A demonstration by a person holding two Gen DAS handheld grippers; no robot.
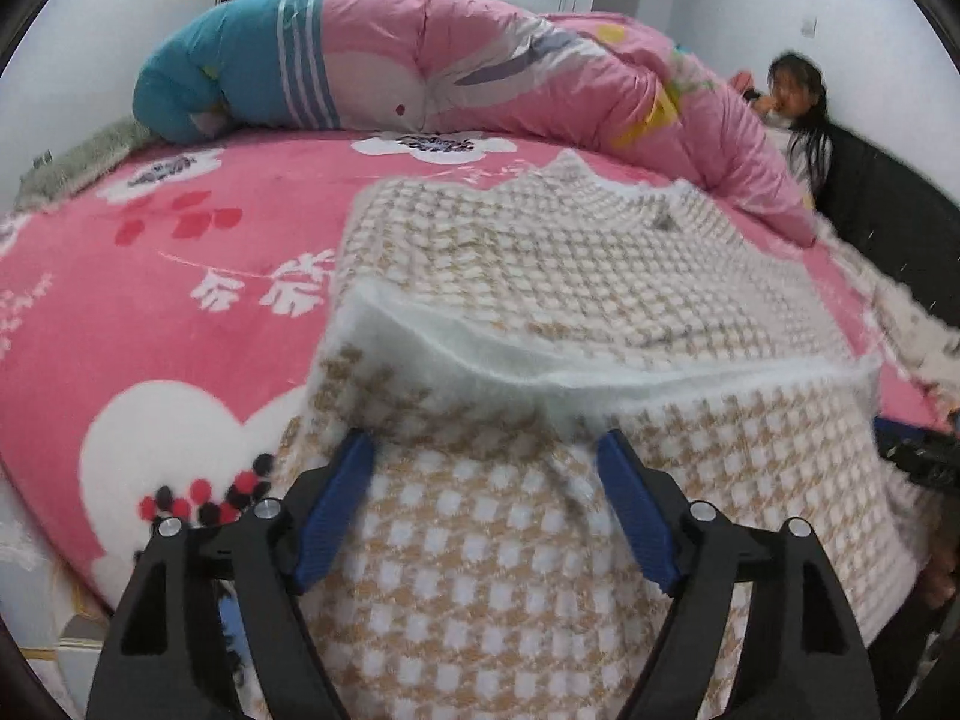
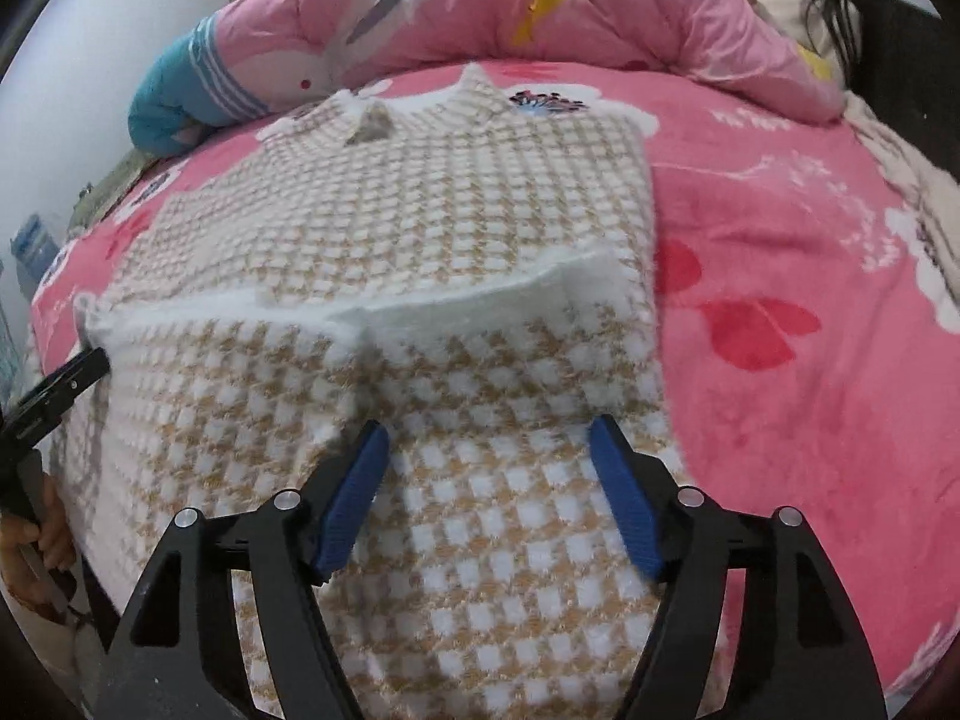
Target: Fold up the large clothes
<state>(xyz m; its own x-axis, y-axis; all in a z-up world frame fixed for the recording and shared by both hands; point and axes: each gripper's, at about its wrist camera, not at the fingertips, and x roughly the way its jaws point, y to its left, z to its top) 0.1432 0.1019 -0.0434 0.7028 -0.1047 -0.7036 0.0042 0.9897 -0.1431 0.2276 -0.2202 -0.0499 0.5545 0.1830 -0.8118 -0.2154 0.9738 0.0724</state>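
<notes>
Pink flowered bed (image 1: 150, 312), quilt heaped at far side: checked fleece garment (image 1: 540, 276) lies lengthwise away from both claws, near hem under them, left gripper (image 1: 486, 456) and right gripper (image 2: 489, 444) spread wide, holding nothing, equally near hem.

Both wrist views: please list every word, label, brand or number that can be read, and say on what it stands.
None can be read.
The pink bed cover bears white marks that may be writing; they are too blurred to read.
The checked garment shows no label or text.
The quilt has pictures only.
</notes>
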